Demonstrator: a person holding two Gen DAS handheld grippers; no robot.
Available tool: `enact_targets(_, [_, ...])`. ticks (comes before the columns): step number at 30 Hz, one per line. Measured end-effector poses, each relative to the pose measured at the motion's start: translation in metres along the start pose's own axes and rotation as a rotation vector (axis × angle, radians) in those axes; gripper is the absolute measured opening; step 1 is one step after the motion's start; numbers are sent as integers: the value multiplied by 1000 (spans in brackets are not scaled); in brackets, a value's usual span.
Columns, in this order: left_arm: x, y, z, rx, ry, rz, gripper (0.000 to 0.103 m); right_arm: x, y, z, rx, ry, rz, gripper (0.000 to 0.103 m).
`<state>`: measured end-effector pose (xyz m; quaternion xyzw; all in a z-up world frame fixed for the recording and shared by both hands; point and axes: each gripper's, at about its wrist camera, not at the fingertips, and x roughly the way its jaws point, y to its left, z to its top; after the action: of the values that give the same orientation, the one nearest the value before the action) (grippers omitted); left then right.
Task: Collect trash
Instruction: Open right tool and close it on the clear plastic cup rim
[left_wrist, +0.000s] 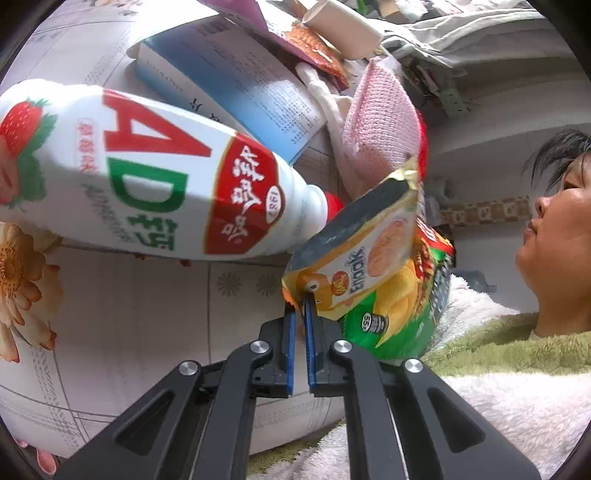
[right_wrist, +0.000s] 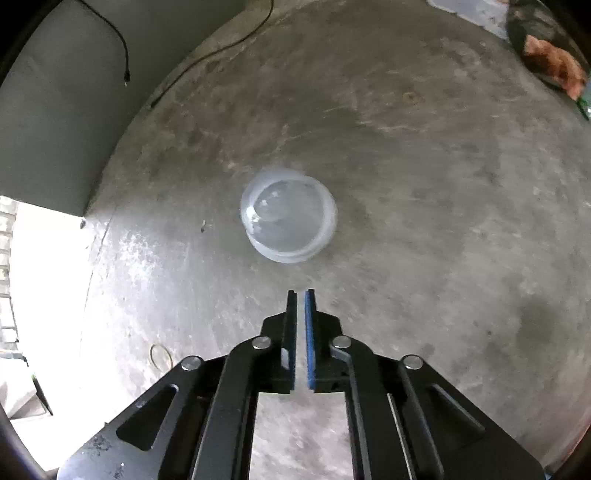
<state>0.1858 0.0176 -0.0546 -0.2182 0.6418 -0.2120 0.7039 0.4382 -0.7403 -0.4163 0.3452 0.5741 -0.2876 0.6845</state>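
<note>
In the left wrist view my left gripper (left_wrist: 300, 306) is shut on the lower corner of a yellow snack wrapper (left_wrist: 354, 254), which stands up and to the right of the jaws. A green snack packet (left_wrist: 406, 314) lies against it, behind and to the right. A white strawberry drink bottle (left_wrist: 147, 173) with a red cap lies on its side at the left. In the right wrist view my right gripper (right_wrist: 301, 295) points down at a concrete floor, shut with nothing between the pads. A clear plastic cup (right_wrist: 288, 214), blurred, shows beyond the fingertips; whether it rests on the floor I cannot tell.
A flowered tablecloth (left_wrist: 147, 332) bears a blue book (left_wrist: 236, 85), a pink knitted cloth (left_wrist: 380, 122) and piled papers. A person in a fluffy robe (left_wrist: 517, 387) is at the right. On the floor are a black cable (right_wrist: 207, 55), a rubber band (right_wrist: 160, 356) and an orange scrap (right_wrist: 554, 62).
</note>
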Motion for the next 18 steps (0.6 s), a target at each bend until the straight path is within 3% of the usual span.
enact_targets(1, [-3, 3, -1, 2, -2, -5, 5, -5, -3, -2, 0, -4, 12, 19])
enact_targets(3, [-6, 7, -1, -3, -1, -17, 5, -17, -8, -6, 9, -37, 14, 61])
enact_targets(4, [-7, 9, 0, -8, 3, -16, 5, -20, -7, -6, 5, -49, 22, 69])
enact_targets(11, [-3, 19, 10, -70, -2, -5, 5, 3, 17, 18, -32, -19, 19, 87])
enact_targets(18, [13, 12, 20, -116, 32, 43, 8, 40, 37, 35, -71, 6, -75, 87])
